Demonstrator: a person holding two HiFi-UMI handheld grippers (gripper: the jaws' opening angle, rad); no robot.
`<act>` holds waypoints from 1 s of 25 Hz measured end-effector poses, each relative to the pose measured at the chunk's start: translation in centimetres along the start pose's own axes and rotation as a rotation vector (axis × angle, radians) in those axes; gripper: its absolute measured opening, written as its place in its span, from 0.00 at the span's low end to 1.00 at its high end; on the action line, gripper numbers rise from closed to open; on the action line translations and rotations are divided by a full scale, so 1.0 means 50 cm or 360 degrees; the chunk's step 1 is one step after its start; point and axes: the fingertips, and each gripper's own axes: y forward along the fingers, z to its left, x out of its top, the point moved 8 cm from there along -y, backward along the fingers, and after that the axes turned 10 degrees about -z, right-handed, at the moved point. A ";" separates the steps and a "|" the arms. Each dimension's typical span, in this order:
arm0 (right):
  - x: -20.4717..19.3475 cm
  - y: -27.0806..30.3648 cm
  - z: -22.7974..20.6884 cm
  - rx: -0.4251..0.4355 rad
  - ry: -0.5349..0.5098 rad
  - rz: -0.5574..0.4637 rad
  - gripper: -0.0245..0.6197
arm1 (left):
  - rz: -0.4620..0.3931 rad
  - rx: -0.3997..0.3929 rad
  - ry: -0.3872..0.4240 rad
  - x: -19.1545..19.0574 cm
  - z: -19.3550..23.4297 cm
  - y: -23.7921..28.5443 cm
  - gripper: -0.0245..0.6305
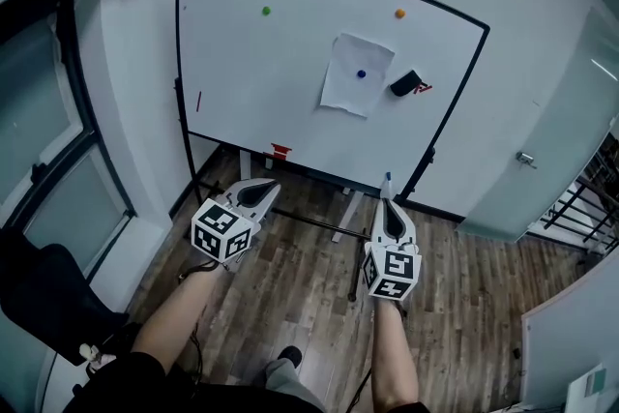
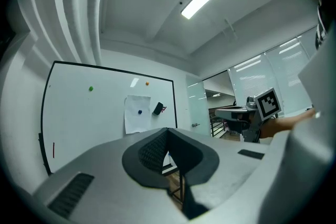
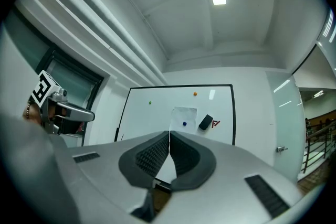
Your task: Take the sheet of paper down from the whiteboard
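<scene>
Head view: the left tongs [image 1: 259,192] and right tongs [image 1: 388,208] both point at the whiteboard [image 1: 251,82], well apart from it. The sheet of paper [image 1: 346,90] hangs ahead of and above the right tongs, pinned by a blue magnet [image 1: 361,73].

Left gripper view: the tongs are pressed together, empty, with the paper ahead and slightly left.

Right gripper view: the tongs are pressed together, empty, with the paper straight ahead above the tips.

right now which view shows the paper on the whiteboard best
Head view: the sheet of paper is largest and whole, pinned by a blue magnet. Both gripper views show it much smaller and farther off.
</scene>
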 end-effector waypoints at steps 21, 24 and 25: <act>-0.084 0.285 -0.163 0.0069 0.0009 -0.0015 0.07 | 0.0029 0.0103 -0.0006 -0.059 0.148 0.272 0.07; -0.094 0.309 -0.175 0.0109 0.0005 -0.0013 0.07 | 0.0016 0.0141 -0.0012 -0.061 0.160 0.295 0.07; -0.097 0.316 -0.177 0.0123 -0.0003 -0.0012 0.07 | 0.0013 0.0152 -0.0018 -0.064 0.164 0.301 0.07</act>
